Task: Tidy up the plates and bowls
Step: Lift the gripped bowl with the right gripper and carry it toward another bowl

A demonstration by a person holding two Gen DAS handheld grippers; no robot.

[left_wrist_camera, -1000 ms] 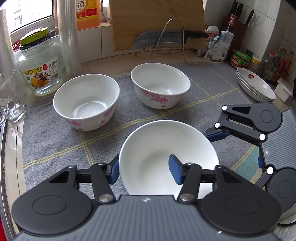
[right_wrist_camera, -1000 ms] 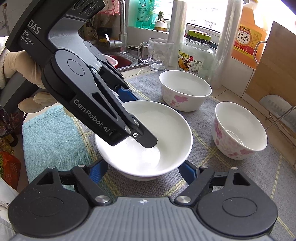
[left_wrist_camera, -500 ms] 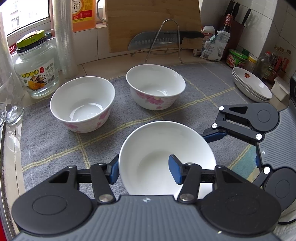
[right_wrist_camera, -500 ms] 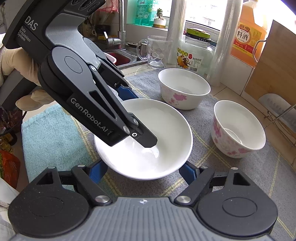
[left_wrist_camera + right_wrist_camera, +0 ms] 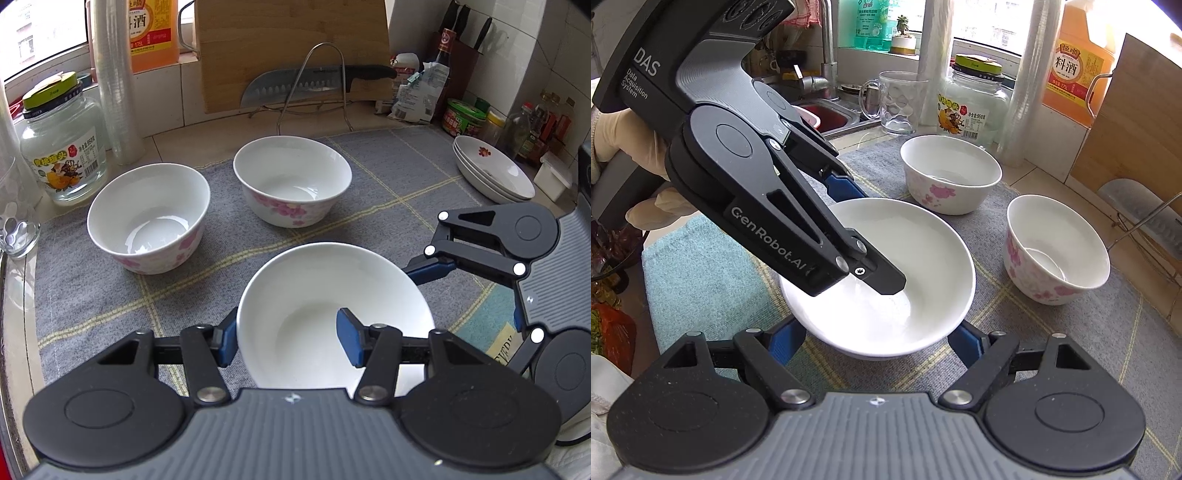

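Left wrist view, left to right: glass jar (image 5: 61,147) with green lid at upper left, floral bowl (image 5: 147,218) left of centre on the grey checked mat (image 5: 388,173), second floral bowl (image 5: 291,181) just right of it, apart. Cutting board (image 5: 291,48) and cleaver (image 5: 295,86) on a wire rack behind. Plain white bowl (image 5: 332,314) at lower centre. Left gripper (image 5: 288,338) is clamped on its rim: one blue pad outside the wall, the other inside. Stack of plates (image 5: 491,173) at upper right, on the mat's edge.

Right wrist view: gloved hand (image 5: 613,129) at far left holds the left gripper. White bowl (image 5: 923,251) at centre; right gripper (image 5: 875,341) at the bottom is closed on it, blue pads against both sides of its lower wall. Both floral bowls sit at upper right.
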